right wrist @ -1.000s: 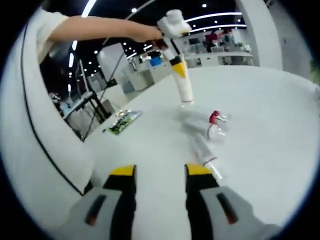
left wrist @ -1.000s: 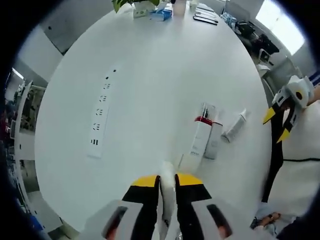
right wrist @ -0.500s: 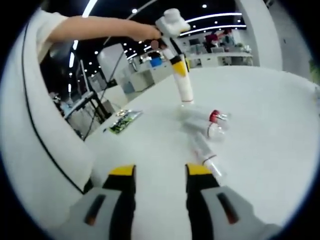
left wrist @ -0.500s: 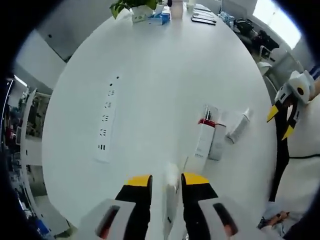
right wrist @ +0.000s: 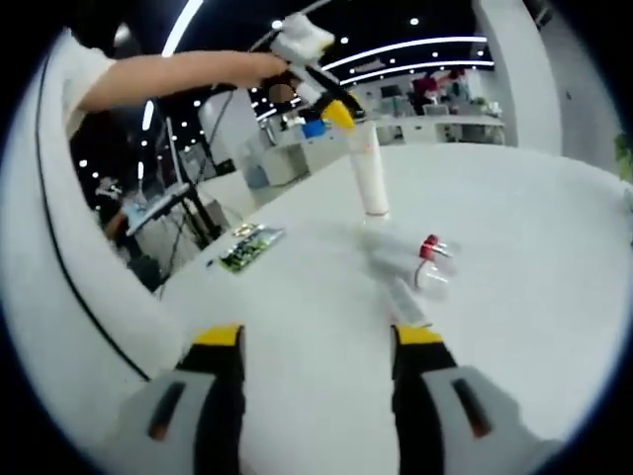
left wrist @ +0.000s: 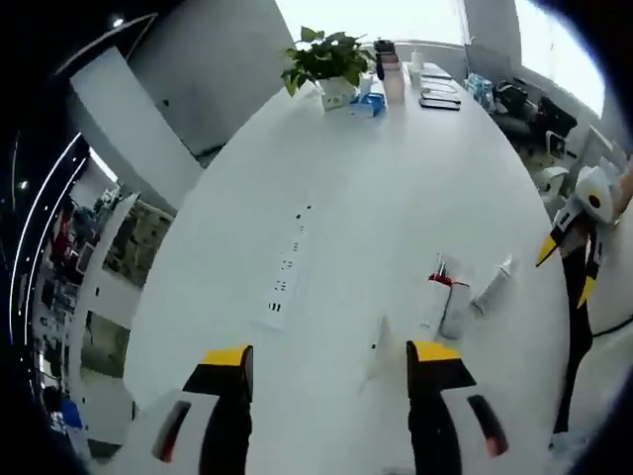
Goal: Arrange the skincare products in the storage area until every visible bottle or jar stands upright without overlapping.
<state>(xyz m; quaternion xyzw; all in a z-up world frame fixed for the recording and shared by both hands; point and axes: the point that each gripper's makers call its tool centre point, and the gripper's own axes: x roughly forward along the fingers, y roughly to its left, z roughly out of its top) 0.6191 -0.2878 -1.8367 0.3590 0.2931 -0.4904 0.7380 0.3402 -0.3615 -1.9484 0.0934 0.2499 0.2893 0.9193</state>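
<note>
A tall white tube (right wrist: 372, 178) stands upright on the white table (right wrist: 534, 218). Just above its top hovers my left gripper (right wrist: 331, 104), open and off the tube. From above, the same tube (left wrist: 374, 346) sits between the wide-apart jaws of my left gripper (left wrist: 331, 356). Beyond it a red-capped white bottle (left wrist: 432, 302), a second pale bottle (left wrist: 456, 309) and a small tube (left wrist: 492, 289) lie flat, side by side. My right gripper (right wrist: 318, 338) is open and holds nothing, short of the lying small tube (right wrist: 406, 302) and red-capped bottle (right wrist: 427, 249). It also appears at the table's right edge (left wrist: 567, 269).
A white power strip (left wrist: 285, 282) lies on the table left of the products. A potted plant (left wrist: 326, 64), boxes and phones stand at the far end. A person's bare arm (right wrist: 168, 69) holds the left gripper. A green board (right wrist: 247, 242) lies near the table's edge.
My left gripper opened, let go of the white tube and drew back upward. The tube stays standing. The right gripper hardly moved.
</note>
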